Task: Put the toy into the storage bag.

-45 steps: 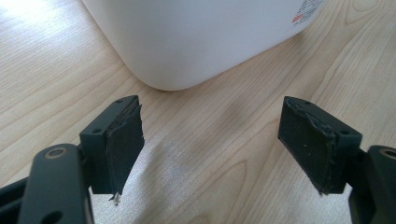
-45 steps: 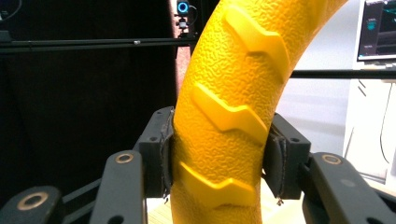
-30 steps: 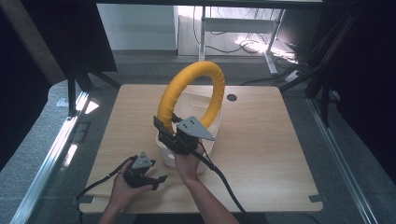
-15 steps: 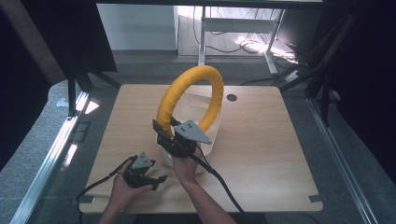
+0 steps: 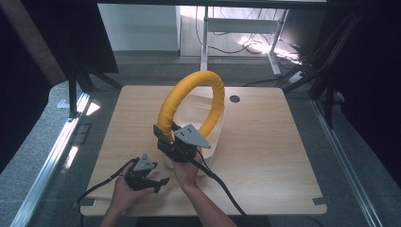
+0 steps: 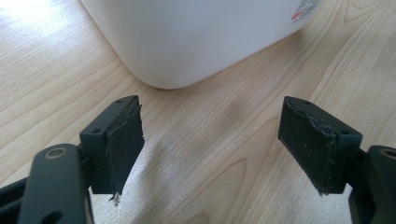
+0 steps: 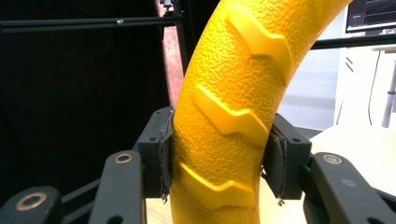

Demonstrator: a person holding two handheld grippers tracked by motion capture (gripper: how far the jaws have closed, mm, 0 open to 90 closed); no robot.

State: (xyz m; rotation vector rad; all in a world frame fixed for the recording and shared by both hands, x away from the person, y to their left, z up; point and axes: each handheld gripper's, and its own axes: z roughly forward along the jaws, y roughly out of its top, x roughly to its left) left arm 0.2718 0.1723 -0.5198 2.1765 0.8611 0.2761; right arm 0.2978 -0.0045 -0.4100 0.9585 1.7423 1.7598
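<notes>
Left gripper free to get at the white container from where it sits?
Probably yes. The left gripper has its jaws open, and bare table lies between them and the white container just ahead.

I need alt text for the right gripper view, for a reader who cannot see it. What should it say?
Close view of a textured yellow ring with raised zigzag ridges, clamped on both sides by the right gripper, whose black fingers press against it. Behind it are a dark background and, at the right, a bright room.
</notes>
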